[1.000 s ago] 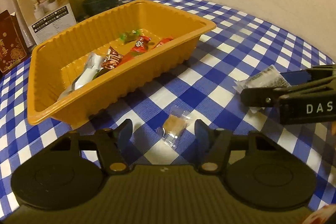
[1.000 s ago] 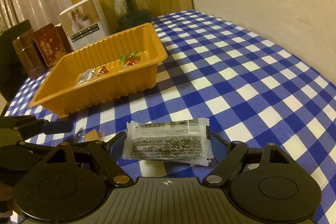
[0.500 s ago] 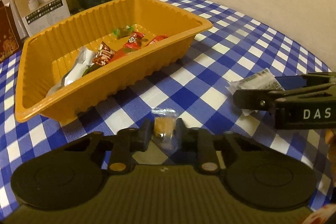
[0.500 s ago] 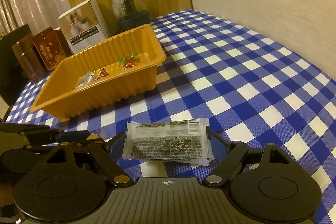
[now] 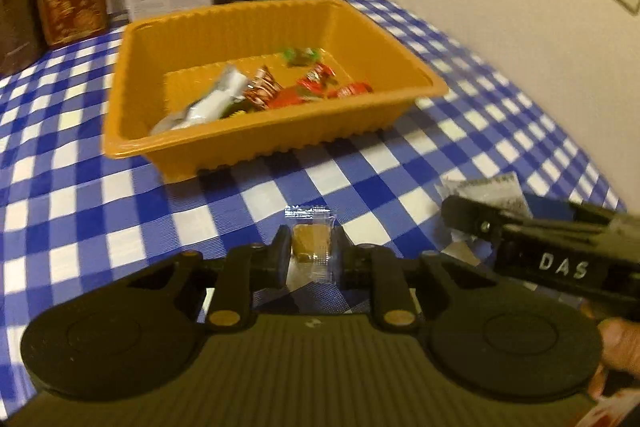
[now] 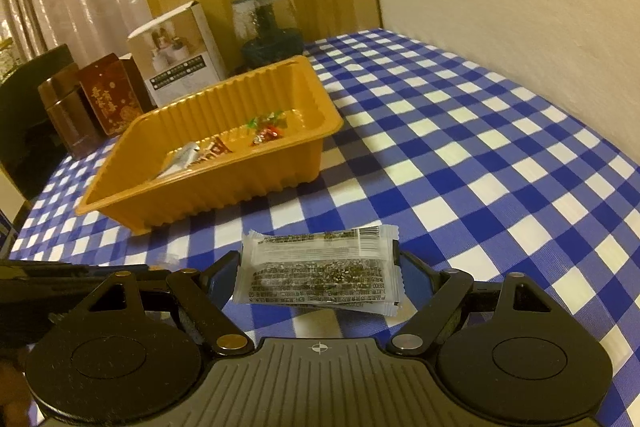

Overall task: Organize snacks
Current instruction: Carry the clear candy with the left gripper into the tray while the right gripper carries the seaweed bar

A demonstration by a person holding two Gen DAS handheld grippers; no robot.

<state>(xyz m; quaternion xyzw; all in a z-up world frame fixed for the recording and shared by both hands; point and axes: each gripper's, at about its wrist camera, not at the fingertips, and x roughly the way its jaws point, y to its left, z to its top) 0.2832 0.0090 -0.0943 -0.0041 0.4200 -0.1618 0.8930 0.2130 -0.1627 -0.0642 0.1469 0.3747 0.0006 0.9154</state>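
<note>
The left gripper (image 5: 311,254) has its fingers closed on a small clear-wrapped caramel candy (image 5: 311,242), held just above the checked tabletop (image 5: 120,211) short of the orange tray (image 5: 276,143). Best to carry it clear over the near rim before letting go. The right gripper (image 6: 318,277) clamps a flat sesame bar packet (image 6: 318,273); its fine print is unreadable. "DAS" shows on the right gripper's side in the left view

Glossy ribbed plastic tray (image 5: 132,143); woven cloth tablecloth (image 6: 500,163).
</note>
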